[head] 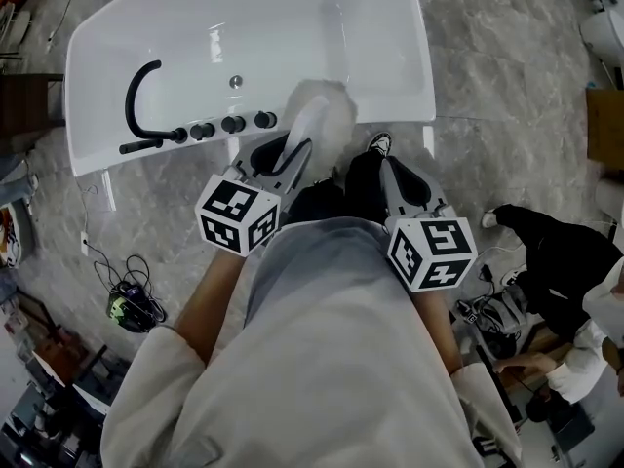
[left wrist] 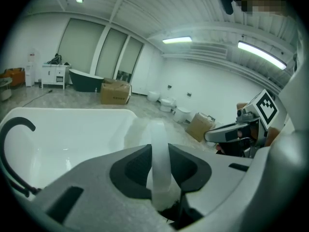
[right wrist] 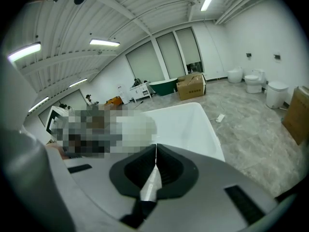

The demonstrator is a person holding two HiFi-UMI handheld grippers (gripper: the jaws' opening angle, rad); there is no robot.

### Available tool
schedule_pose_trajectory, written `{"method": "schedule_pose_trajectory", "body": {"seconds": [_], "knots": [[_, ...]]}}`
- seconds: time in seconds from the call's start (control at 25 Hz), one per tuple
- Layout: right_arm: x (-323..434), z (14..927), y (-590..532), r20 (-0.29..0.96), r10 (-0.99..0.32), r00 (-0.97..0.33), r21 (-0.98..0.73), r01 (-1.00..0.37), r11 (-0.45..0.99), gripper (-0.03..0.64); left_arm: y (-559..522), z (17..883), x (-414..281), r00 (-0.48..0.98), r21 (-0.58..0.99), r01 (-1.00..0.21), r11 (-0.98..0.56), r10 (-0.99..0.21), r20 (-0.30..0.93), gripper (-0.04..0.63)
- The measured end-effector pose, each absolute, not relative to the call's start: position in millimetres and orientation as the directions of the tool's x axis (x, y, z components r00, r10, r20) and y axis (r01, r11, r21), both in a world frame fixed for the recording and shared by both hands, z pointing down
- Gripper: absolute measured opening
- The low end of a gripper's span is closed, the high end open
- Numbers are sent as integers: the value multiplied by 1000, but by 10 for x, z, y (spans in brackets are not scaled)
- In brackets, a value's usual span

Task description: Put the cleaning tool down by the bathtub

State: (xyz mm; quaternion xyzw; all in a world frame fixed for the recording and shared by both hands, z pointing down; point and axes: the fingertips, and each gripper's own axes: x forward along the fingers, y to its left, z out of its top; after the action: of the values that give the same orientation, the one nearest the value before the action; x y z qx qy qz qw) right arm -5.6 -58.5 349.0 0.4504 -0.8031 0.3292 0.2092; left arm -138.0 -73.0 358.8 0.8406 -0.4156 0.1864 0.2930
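Now my left hand-held gripper [head: 292, 156] is clamped on the white handle of the cleaning tool [head: 320, 115]. I hold it angled down at the near rim of the bathtub [head: 97, 37], ready to lay it alongside. My right hand-held gripper [right wrist: 155, 161] is closed and empty.

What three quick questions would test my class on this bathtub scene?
1. True or false: the right gripper holds the tool.
2. Which gripper's jaws are shut on the tool's white handle? A. left B. right C. both
3. Fill in: the black tap stands on the rim of the white ____.

Key:
1. False. Its jaws are shut on nothing.
2. A. The left gripper.
3. Bathtub.
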Motion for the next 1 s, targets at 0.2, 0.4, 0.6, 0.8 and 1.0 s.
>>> {"method": "schedule_pose_trajectory", "body": {"seconds": [0.2, 0.4, 0.6, 0.8, 1.0], "knots": [[70, 3512, -766, 629, -581, -516, -350, -856, 381, 11, -856, 3700, -1211, 576, 309, -810, -499, -576, 580, 91], [199, 3520, -891, 638, -572, -515, -355, -857, 374, 11, -972, 3828, -1051, 578, 297, -802, -518, -548, 605, 91], [322, 3563, -982, 647, -568, -509, -359, -860, 362, 11, -1075, 3996, -945, 575, 285, -797, -532, -522, 630, 91], [405, 3613, -1048, 653, -563, -506, -361, -862, 356, 11, -1166, 4194, -863, 573, 274, -789, -550, -497, 652, 91], [493, 3626, -1067, 662, -557, -502, -365, -865, 346, 11, -1191, 4367, -778, 570, 265, -780, -567, -468, 676, 91]]}}
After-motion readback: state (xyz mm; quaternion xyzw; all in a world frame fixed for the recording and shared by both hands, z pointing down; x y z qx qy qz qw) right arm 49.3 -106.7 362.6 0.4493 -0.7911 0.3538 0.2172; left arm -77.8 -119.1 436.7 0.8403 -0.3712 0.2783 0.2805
